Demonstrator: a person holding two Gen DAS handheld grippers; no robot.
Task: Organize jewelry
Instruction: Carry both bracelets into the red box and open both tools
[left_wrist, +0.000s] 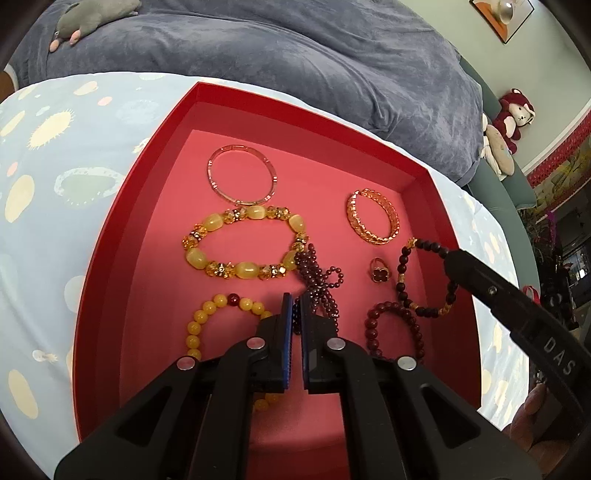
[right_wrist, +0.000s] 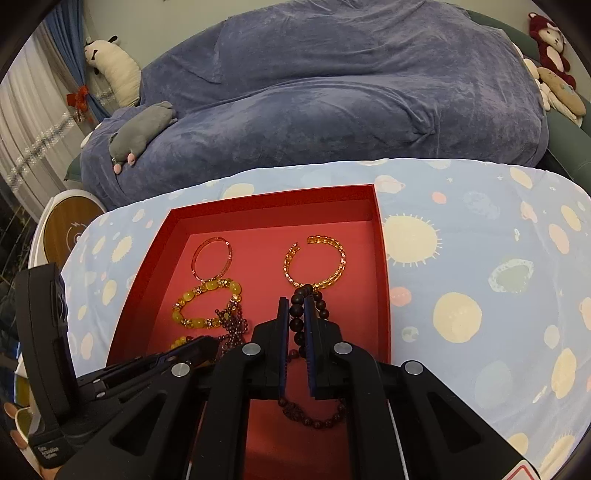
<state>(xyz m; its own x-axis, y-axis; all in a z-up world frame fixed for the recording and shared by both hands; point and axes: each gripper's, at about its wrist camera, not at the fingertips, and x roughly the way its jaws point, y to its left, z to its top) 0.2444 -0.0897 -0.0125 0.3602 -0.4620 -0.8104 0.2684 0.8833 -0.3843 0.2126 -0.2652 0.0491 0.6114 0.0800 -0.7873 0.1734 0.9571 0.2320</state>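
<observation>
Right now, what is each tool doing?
Left tool: shut on the garnet-red small-bead strand.
Right tool: shut on the dark brown wooden-bead bracelet.

Left gripper (left_wrist: 296, 317): matte black plastic linkage arms, round silver pivot pins, blue ribbed finger pads (left_wrist: 287, 332) | Right gripper (right_wrist: 295, 321): same black body, silver pins, dark blue pads; white "DAS" lettering on its housing in the left view | Skin: bare fingertips at frame edges | Left housing: small white label text, unreadable.

Your left gripper (left_wrist: 296, 308) has its jaws nearly closed, pinching beads; your right gripper (right_wrist: 296, 314) likewise clamps a bead strand.
</observation>
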